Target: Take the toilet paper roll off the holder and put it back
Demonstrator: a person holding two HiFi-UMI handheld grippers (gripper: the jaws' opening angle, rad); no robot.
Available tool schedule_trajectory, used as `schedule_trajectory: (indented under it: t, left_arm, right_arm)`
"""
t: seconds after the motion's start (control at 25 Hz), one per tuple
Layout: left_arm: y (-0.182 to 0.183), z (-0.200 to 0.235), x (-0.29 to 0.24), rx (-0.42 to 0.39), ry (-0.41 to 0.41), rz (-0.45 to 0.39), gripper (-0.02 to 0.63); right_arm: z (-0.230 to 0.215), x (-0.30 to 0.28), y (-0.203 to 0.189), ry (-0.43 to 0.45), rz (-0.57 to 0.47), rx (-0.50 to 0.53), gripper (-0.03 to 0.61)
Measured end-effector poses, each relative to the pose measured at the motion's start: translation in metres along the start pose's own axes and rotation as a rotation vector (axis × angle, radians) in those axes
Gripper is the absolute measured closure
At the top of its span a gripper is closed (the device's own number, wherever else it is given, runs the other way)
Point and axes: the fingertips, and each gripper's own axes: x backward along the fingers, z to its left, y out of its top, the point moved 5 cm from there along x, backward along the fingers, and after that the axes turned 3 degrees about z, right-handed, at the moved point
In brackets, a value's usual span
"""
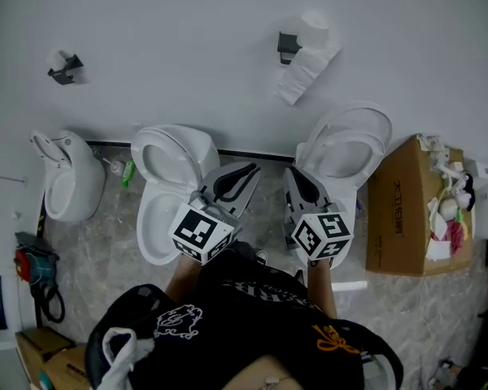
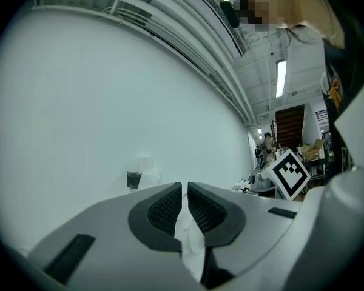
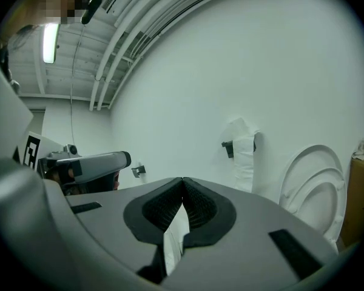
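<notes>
On the wall, a black holder (image 1: 288, 47) carries a white toilet paper roll (image 1: 315, 24), and a long tail of paper (image 1: 302, 73) hangs from it. The right gripper view has the roll (image 3: 241, 131) ahead and to the right, well beyond the jaws. In the left gripper view the roll (image 2: 144, 165) is small and far off. My left gripper (image 1: 248, 169) and right gripper (image 1: 295, 171) are held side by side in front of me, pointing level at the wall above the toilets. Both are shut with nothing between the pads, the left gripper (image 2: 184, 185) and the right gripper (image 3: 182, 179) alike.
Two white toilets with raised lids stand against the wall, one (image 1: 172, 154) under my left gripper and one (image 1: 351, 140) below the roll. A cardboard box (image 1: 403, 210) of odds and ends stands at the right. A second holder (image 1: 65, 67) and another white fixture (image 1: 69, 181) are at the left.
</notes>
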Motion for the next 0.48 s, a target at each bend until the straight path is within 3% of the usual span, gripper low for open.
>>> schedule_trajectory:
  t: [0.48]
  left_arm:
    - [-0.004, 0.006, -0.048, -0.009, -0.026, 0.048, 0.571]
  right_arm:
    - [-0.04, -0.004, 0.002, -0.006, -0.004, -0.044, 0.565]
